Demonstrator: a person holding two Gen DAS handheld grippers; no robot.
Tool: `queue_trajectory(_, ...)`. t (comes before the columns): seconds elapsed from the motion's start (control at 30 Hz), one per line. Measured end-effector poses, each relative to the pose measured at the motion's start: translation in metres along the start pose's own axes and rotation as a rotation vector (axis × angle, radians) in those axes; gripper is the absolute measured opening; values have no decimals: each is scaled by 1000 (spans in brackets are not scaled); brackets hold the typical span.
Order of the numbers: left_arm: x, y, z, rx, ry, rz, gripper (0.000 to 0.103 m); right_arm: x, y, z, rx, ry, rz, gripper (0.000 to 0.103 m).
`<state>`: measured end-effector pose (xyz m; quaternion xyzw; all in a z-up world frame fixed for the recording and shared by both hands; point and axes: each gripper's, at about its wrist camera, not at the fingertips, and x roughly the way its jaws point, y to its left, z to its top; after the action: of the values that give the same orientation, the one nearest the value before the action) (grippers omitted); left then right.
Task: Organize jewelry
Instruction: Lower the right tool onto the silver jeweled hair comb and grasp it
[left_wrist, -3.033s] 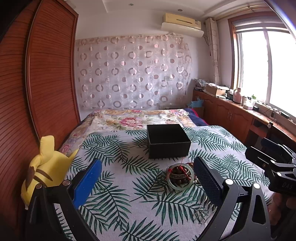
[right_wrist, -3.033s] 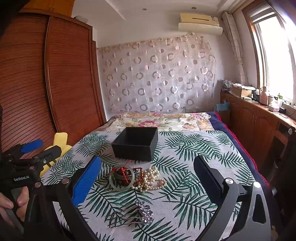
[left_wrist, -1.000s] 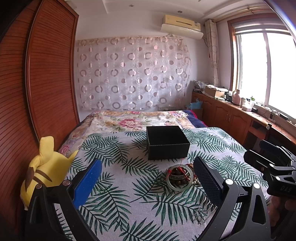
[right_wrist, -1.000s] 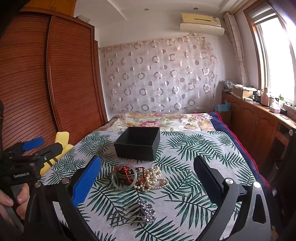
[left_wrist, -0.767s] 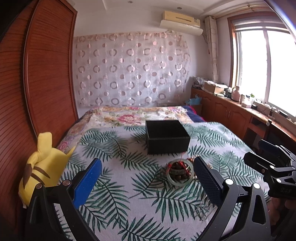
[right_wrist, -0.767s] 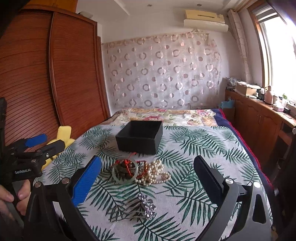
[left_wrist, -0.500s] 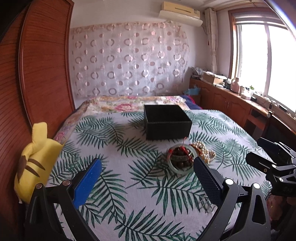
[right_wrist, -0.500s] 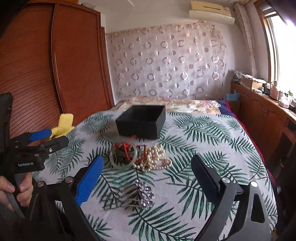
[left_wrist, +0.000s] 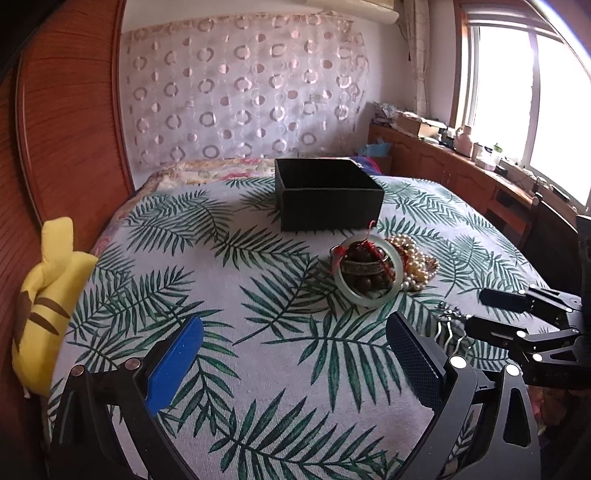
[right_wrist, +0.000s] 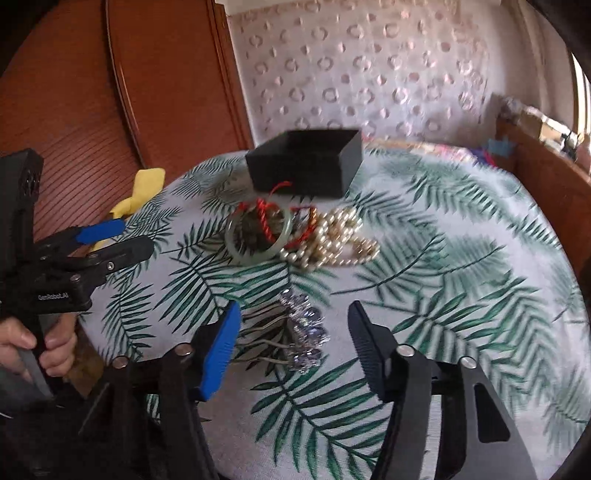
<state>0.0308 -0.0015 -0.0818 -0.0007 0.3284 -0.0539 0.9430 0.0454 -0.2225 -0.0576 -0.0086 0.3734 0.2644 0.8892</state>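
While right tongs (right_wrist: 293, 338) are closing around the comb (right_wrist: 295, 336) on the bed (right_wrist: 461, 295), not yet pinching; comb: light, stiff, fragile-looking; gripping across its jewelled spine seems safest; left tongs (left_wrist: 293, 354) spread, empty.

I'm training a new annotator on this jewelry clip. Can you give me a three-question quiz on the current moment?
1. True or false: the black box already holds the pearl strand.
2. Which piece lies nearest the right gripper? A) green bangle B) jeweled hair comb C) pearl strand
3. Fill in: the yellow plush toy sits at the bed's ____ edge in the left wrist view.

Key: 1 false, the strand lies on the leaf-print bedspread; 2 B, between the closing jaws, untouched; 3 left.
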Motion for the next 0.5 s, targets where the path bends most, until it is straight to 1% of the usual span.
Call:
queue_trajectory(0.07, 4, 3, -1, -7, 7, 0, 95, 6, 0, 0, -4, 17, -1, 56)
queue_trajectory(0.13, 7, 5, -2, -13, 18, -5, 96, 13, -3, 0, 7, 41, 10, 50)
queue_trajectory(0.27, 15, 5, -5, -15, 42, -19, 96, 22, -3, 2, -1, 72, 12, 48)
queue_trajectory(0.33, 17, 5, -5, -15, 46, -23, 96, 23, -2, 4, -11, 80, 11, 40)
queue_trajectory(0.37, 19, 5, -5, -15, 50, -25, 96, 23, -1, 5, -17, 84, 19, 37)
queue_trajectory(0.4, 20, 5, -5, -14, 53, -26, 96, 23, -2, 6, -20, 85, 8, 28)
queue_trajectory(0.43, 20, 5, -5, -14, 54, -26, 96, 24, -3, 7, -22, 91, 0, 26)
queue_trajectory(0.5, 22, 4, -4, -11, 58, -26, 95, 24, -6, 6, -20, 95, 16, 25)
